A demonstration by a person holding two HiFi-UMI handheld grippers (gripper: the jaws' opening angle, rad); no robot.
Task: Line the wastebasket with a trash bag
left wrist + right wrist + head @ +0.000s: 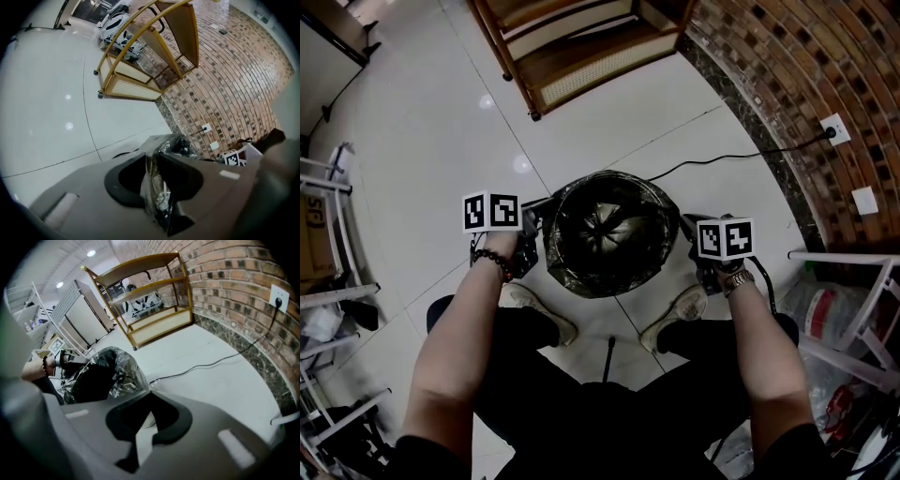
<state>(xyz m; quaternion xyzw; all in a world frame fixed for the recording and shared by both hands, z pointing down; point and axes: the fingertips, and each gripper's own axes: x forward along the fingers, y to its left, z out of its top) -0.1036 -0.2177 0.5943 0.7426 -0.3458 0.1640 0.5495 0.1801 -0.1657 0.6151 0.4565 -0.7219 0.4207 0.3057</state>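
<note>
At the wastebasket (581,279)'s left rim, your left gripper (152,180) pinches the trash bag (609,230); pull down evenly. Your right gripper (140,439) is clenched empty.

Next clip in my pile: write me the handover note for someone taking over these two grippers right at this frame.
Left gripper: shut on the trash bag, pinching its film at the left rim of the wastebasket.
Right gripper: shut, nothing between its jaws, close to the right rim.
Wastebasket: upright on the tiled floor.
Done: the bag is inside, its mouth folded over the rim as far as the head view shows.
Left: probably pull the pinched film down snug, let go, then check the right side.
</note>
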